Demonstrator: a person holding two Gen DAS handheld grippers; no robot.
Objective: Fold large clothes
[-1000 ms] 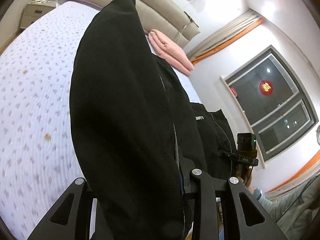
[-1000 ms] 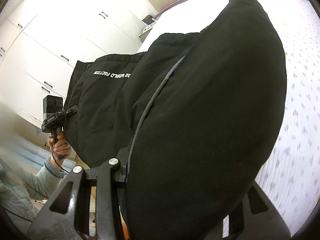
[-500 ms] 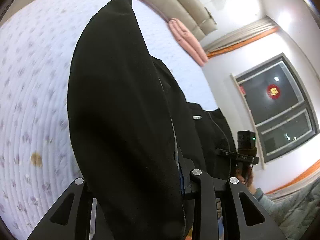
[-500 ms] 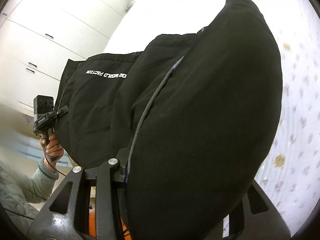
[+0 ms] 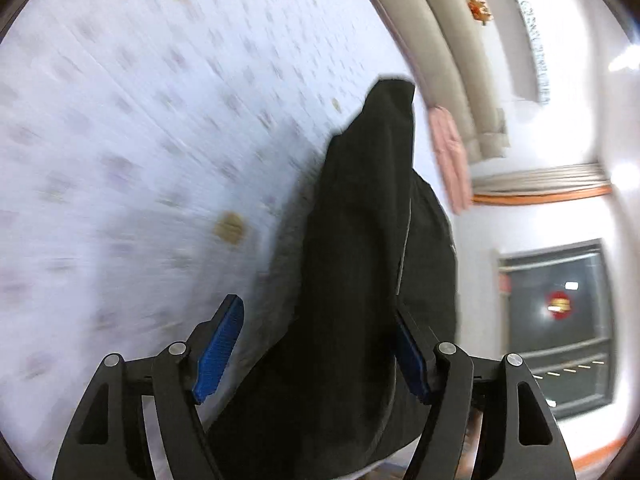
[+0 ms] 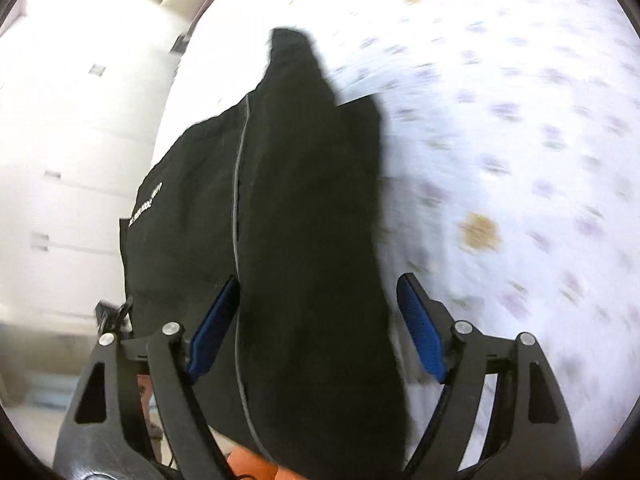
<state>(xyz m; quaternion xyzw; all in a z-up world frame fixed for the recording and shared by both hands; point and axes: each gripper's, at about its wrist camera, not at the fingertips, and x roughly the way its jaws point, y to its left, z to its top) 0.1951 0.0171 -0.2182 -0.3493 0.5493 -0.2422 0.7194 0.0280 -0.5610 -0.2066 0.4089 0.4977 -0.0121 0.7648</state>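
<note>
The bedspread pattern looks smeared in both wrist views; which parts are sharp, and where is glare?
Left wrist view: bedspread streaked by motion blur, left tool sharp, window shows reflected lights. Right wrist view: bedspread also smeared, cupboards overexposed to white, right tool crisp, black garment edges soft.

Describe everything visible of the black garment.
The black garment is thick matte fabric with a thin grey seam line and small white lettering at one side. It lies bunched lengthwise on the patterned bedspread, running between the open jaws of both the left hand-held gripper and right hand-held gripper, which have just been opening.
</note>
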